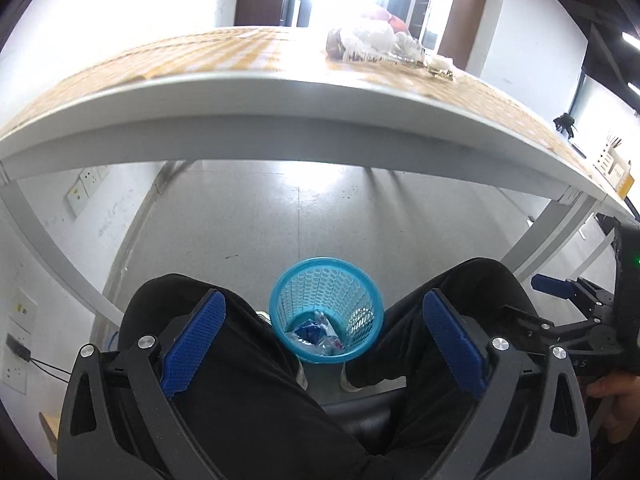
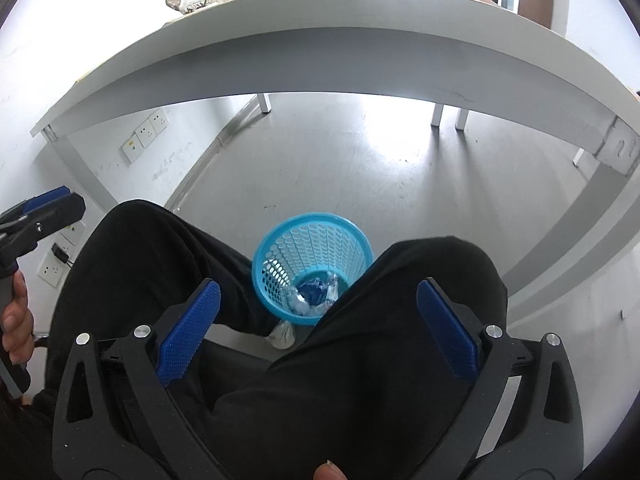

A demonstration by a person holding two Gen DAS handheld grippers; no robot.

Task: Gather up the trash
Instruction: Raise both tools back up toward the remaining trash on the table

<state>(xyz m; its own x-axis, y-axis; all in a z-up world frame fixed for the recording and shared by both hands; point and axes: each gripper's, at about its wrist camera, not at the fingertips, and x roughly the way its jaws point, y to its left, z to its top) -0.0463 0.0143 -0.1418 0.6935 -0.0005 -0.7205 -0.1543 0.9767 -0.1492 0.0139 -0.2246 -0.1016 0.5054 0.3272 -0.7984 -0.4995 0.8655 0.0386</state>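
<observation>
Both claws are held wide open with nothing between their pads — the left claw (image 1: pixel 324 344) and the right claw (image 2: pixel 318 326) are pointed down over the seated person's knees. A blue basket (image 1: pixel 326 280) is seen on the floor between the feet, crumpled wrappers (image 1: pixel 316 332) lying inside it. More trash (image 1: pixel 376 44) (plastic, mostly pale) is left on the surface (image 1: pixel 240 92) above.

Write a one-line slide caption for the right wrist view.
Open right gripper above a seated person's knees, blue basket holding trash on the floor between the feet.
</observation>
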